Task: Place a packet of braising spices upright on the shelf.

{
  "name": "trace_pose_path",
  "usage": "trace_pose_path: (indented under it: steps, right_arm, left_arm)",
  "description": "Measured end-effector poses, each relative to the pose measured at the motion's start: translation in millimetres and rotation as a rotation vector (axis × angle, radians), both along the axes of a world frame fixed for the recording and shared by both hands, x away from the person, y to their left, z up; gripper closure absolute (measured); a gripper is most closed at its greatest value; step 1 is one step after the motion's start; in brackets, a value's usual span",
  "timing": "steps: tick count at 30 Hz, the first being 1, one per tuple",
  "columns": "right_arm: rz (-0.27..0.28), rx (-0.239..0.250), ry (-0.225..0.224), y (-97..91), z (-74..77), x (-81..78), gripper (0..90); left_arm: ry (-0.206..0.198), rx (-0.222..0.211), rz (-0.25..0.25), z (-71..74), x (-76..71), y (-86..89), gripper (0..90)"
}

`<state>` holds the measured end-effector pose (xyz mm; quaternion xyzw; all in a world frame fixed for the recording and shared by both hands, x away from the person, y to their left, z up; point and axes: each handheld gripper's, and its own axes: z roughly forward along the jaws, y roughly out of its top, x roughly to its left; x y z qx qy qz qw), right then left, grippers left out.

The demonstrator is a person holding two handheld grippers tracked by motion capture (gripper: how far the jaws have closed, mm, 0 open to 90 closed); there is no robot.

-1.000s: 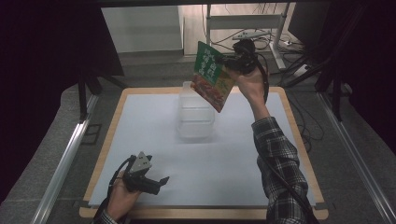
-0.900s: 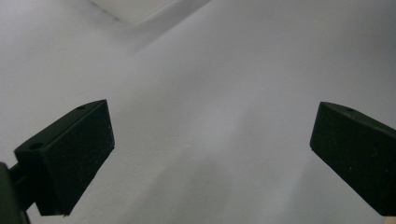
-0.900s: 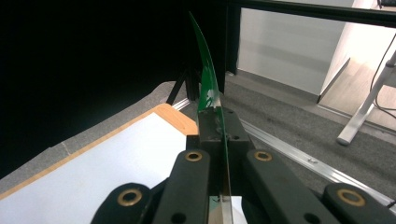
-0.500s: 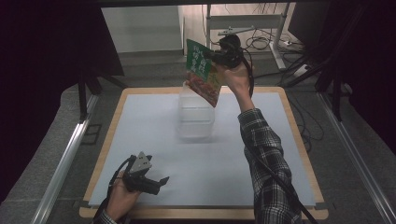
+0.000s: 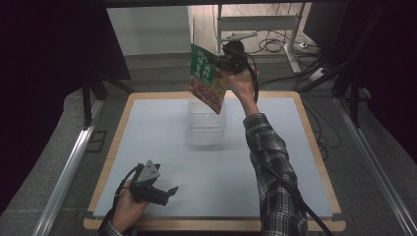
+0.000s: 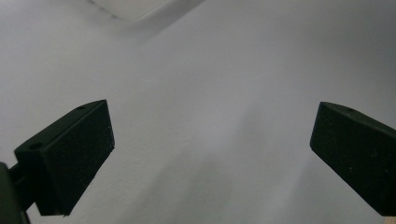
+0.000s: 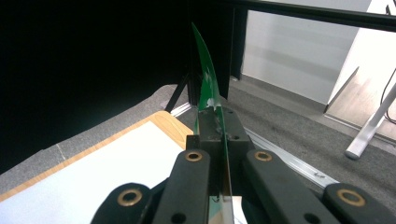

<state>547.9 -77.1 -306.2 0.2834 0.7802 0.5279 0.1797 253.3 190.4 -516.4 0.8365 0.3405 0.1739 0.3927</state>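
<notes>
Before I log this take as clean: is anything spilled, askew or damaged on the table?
Nothing stands out. The green food pouch hangs tilted in the right gripper, above the clear plastic container, which stands upright on the white mat. No spill shows. The left gripper rests open near the front edge.

I am working at a wood-rimmed table (image 5: 314,147) standing on grey carpet (image 5: 59,142); beyond its far edge, cables (image 5: 275,44) are lying beside a metal stand (image 5: 255,22), with darkness surrounding everything.
</notes>
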Motion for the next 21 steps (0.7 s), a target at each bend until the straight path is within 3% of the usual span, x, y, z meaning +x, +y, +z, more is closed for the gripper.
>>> trace_pose_path:
  steps: [6, 9, 14, 18, 21]
  right_arm:
    - [0.024, -0.01, -0.01, -0.8, -14.6, 8.4, 89.0]
    - [0.031, 0.001, 0.013, -4.1, -22.0, 10.1, 89.0]
    - [0.072, 0.021, 0.042, -9.4, -21.1, 4.8, 89.0]
    - [0.131, -0.001, 0.06, -13.7, -21.0, -5.0, 88.9]
    - [0.145, -0.01, 0.071, -14.6, -21.3, -6.6, 88.9]
  left_arm:
    - [0.005, 0.005, -0.003, -0.5, 0.3, -0.2, 0.0]
    - [0.006, 0.007, -0.002, -0.7, 0.4, -0.2, 0.0]
    - [0.009, 0.011, -0.003, -1.3, 0.5, -0.9, 0.0]
    - [0.011, 0.016, -0.006, -1.8, 0.4, -2.0, 0.0]
    - [0.013, 0.021, -0.005, -2.2, 0.7, -2.6, 0.0]
